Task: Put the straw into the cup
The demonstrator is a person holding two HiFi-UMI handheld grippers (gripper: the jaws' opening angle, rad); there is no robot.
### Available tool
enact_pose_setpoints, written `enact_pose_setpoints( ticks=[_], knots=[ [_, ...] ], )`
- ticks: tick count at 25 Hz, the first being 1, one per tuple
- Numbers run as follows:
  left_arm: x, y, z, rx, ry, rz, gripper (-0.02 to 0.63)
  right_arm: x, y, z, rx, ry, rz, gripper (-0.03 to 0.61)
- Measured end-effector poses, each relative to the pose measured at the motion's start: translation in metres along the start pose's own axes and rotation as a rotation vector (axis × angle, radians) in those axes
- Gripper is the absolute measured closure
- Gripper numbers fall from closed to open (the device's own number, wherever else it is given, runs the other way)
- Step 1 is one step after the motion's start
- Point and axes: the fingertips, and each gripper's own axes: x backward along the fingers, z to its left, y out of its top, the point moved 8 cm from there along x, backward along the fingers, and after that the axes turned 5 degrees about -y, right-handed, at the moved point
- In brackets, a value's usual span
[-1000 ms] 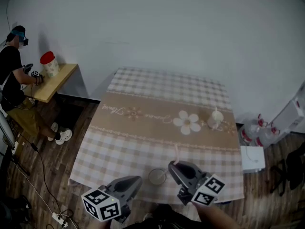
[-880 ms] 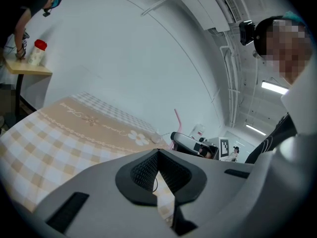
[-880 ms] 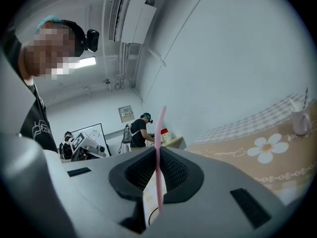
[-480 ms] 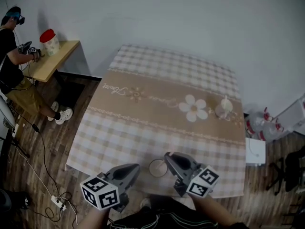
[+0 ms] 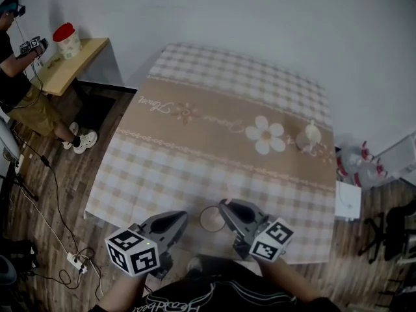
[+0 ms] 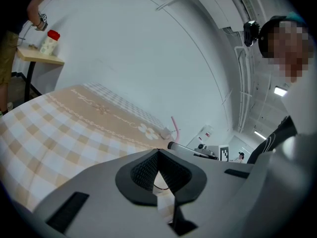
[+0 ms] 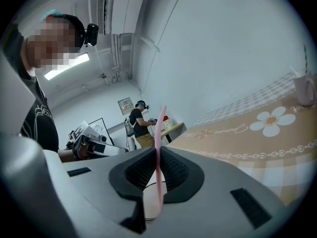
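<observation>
far left, a person (image 5: 16, 77) is at a small wooden side table (image 5: 75, 70) bearing a red-lidded jar (image 5: 66, 41). at the checked table's (image 5: 162, 174) near edge, the left gripper (image 5: 177, 218) is closed and empty, just left of the clear cup (image 5: 210, 220). the right gripper (image 5: 226, 208) pinches the pink straw (image 7: 159, 133) upright at the cup's right rim. another cup (image 5: 311, 136) stands far right.

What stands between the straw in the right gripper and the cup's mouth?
Nothing visible. The straw hangs from the right gripper just over the open cup; the left gripper sits beside the cup, not across it.
</observation>
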Motion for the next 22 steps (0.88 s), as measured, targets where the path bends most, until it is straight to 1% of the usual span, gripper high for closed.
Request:
enact_pose_setpoints(
  ticks=[13, 22],
  knots=[
    [0.002, -0.007, 0.004, 0.025, 0.022, -0.002, 0.617, -0.003, -0.015, -0.007, -0.043, 0.012, 0.042, 0.548],
    [0.007, -0.01, 0.006, 0.038, 0.029, -0.004, 0.617, -0.005, -0.019, -0.013, -0.067, 0.0, 0.061, 0.546]
  ],
)
